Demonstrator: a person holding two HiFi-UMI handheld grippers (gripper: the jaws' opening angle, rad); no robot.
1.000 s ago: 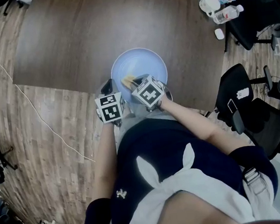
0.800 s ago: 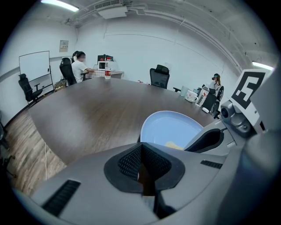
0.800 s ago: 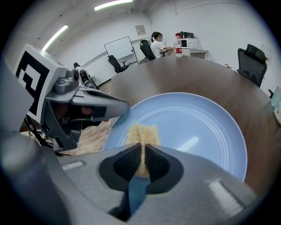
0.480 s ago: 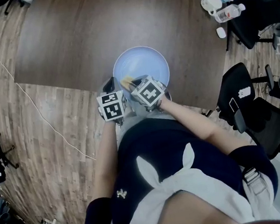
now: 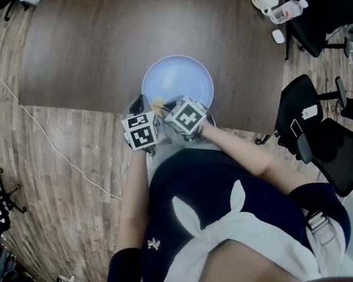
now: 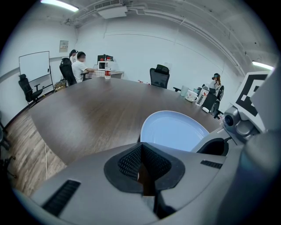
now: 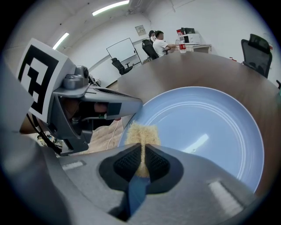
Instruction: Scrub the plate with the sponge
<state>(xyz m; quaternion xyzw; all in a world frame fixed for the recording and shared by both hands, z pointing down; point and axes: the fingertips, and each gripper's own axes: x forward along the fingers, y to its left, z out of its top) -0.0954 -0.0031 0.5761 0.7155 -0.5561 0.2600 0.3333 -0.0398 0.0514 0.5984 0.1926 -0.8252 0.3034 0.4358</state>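
The right hand-held gripper (image 7: 142, 158) has its jaws pressed onto the sponge (image 7: 141, 135). The yellow scrubbing end sticks out ahead of the pads and a blue part trails back between them. The sponge's long axis runs along the jaws, pointing at the pale blue plate (image 7: 206, 127). The plate lies flat on the dark bench (image 5: 88, 46), near the edge closest to the person.

The sponge tip sits over the plate's near-left rim, though actual contact cannot be told from these views. The plate's broad open face lies ahead and to the right of the sponge, so a scrubbing stroke would likely travel that way.

The left hand-held gripper (image 6: 141, 160) has its jaws brought together with nothing between them. It hovers just beside the plate's near-left edge, close alongside the right one. The right is the nearer to the plate's centre.
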